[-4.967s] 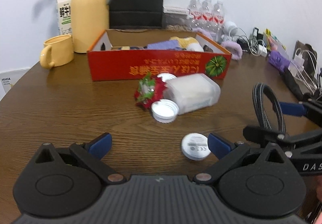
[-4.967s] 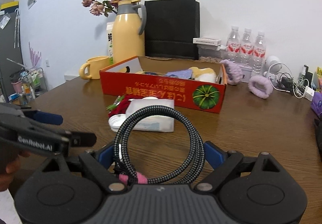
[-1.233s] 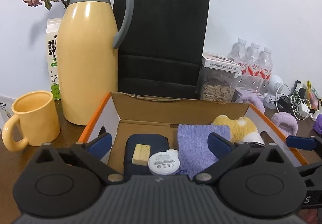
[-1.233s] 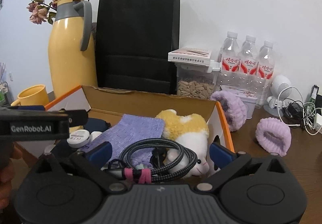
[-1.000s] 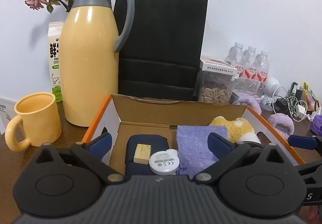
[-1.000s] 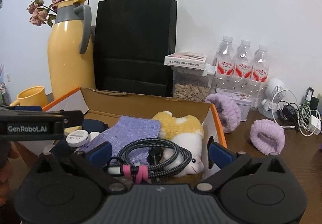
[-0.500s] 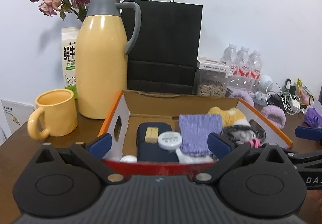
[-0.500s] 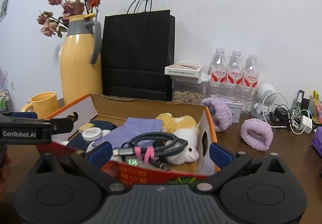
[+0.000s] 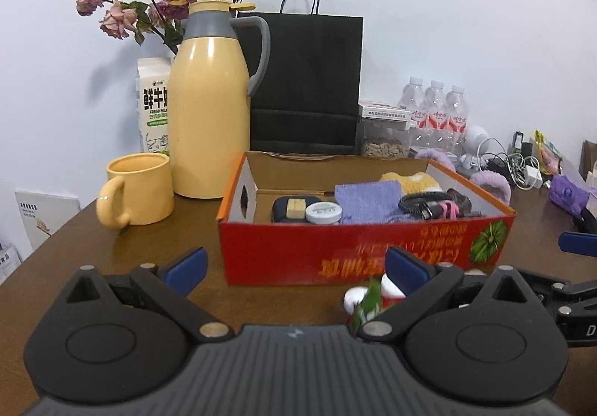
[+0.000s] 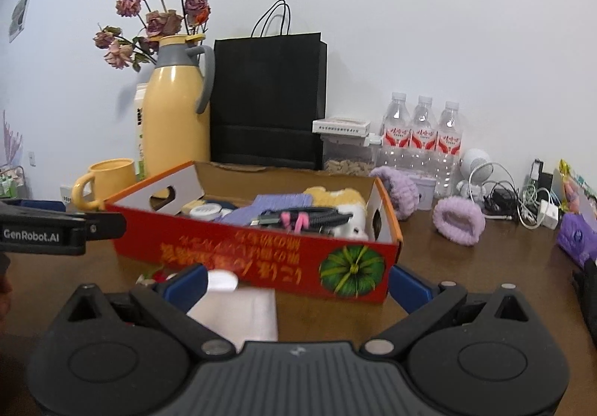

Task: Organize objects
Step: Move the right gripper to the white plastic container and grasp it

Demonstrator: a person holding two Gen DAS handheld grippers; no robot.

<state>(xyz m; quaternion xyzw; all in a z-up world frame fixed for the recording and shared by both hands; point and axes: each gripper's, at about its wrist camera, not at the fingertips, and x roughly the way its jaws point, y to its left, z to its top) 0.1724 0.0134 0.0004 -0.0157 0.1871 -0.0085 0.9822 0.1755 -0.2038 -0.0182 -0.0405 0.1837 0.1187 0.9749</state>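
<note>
A red cardboard box stands on the brown table. Inside it lie a white round puck, a dark pouch, a purple cloth, a yellow-and-white plush and a coiled black cable with a pink tie. My left gripper is open and empty in front of the box. My right gripper is open and empty too, near the box's front. A red-and-green item and a clear plastic container lie on the table before the box.
Behind the box stand a yellow thermos, a yellow mug, a milk carton, a black paper bag, a seed jar and water bottles. Purple headbands and tangled chargers lie at the right.
Both grippers have drawn back from over the box and toward me. The puck and the coiled cable, held five seconds ago, now lie in the box.
</note>
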